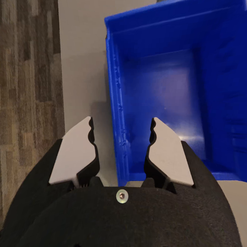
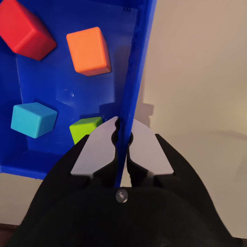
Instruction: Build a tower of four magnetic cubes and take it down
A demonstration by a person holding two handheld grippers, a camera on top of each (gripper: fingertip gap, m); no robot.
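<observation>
A blue bin holds a red cube, an orange cube, a cyan cube and a green cube, lying apart on its floor. My right gripper is shut on the bin's right wall, one finger inside next to the green cube and one outside. In the left wrist view a blue bin shows no cubes. My left gripper is open and empty, straddling the bin's left wall without touching it.
The bin stands on a pale table, which also shows in the right wrist view. The table's left edge runs close beside the bin, with brown patterned carpet below it. One gripper's finger ends stand about 80 cm off the other's.
</observation>
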